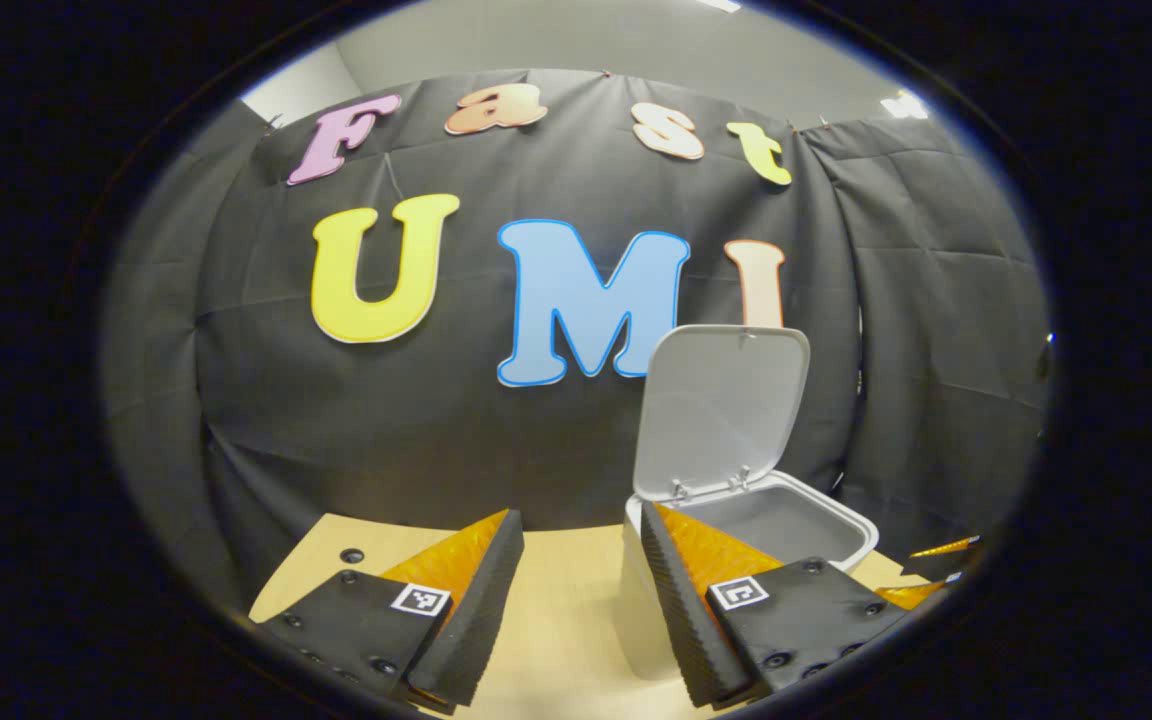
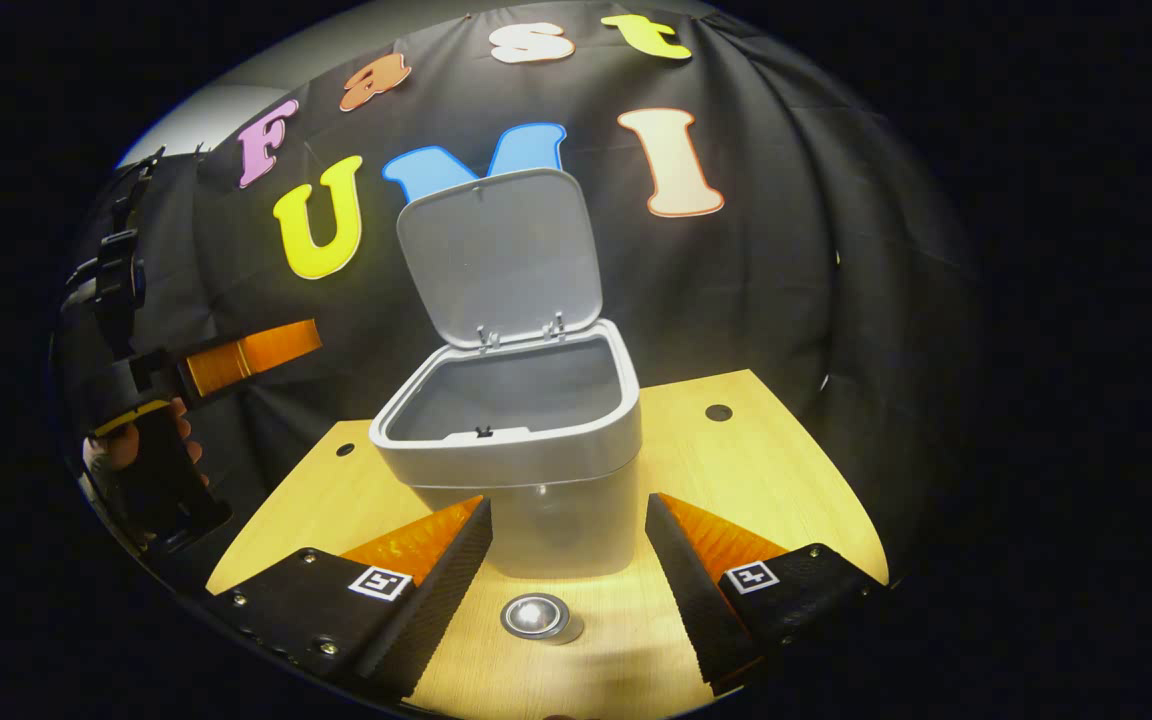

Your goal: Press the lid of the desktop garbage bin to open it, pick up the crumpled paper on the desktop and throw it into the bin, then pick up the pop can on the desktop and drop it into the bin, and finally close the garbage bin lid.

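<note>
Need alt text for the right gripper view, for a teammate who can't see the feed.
An open right gripper hovers over a pop can standing on the wooden desktop, in front of a grey garbage bin whose lid stands raised. The left gripper is at the far left.

Nothing readable here tbh. Each gripper finger carries a small square black-and-white marker tag (image 2: 379, 583), just a blocky coded pattern behind the jaws. Bin (image 2: 526, 440) and pop can (image 2: 534, 615) show no legible print.

One garbage bin (image 2: 526, 470), one pop can (image 2: 536, 616), two grippers (image 2: 568, 570) (image 1: 576, 590)
</note>
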### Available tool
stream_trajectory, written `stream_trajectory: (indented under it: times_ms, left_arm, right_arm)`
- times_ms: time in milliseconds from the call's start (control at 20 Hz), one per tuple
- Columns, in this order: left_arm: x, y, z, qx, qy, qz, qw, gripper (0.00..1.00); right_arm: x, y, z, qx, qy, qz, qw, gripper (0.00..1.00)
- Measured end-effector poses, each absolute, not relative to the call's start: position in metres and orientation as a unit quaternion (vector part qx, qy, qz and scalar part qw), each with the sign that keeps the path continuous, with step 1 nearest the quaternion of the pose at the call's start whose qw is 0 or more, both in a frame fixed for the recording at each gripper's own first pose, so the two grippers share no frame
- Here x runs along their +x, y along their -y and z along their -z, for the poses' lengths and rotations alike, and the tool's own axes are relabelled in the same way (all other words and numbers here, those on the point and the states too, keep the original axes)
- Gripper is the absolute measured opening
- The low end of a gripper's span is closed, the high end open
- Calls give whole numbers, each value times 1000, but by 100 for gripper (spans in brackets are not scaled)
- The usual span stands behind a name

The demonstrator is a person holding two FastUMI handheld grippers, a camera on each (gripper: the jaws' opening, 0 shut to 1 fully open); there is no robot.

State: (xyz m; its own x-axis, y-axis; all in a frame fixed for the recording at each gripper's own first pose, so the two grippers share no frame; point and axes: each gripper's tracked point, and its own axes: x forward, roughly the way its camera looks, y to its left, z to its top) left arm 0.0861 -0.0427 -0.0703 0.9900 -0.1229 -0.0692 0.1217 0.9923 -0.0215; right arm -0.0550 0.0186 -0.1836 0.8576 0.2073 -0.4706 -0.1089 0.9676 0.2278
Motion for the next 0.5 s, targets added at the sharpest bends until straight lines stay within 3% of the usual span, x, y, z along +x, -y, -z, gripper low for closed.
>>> stream_trajectory:
  times_ms: [500]
  left_arm:
    - [71,-15,87,-35,-50,9,998,79]
  right_arm:
    - [-69,-66,244,55,-332,-144,931,98]
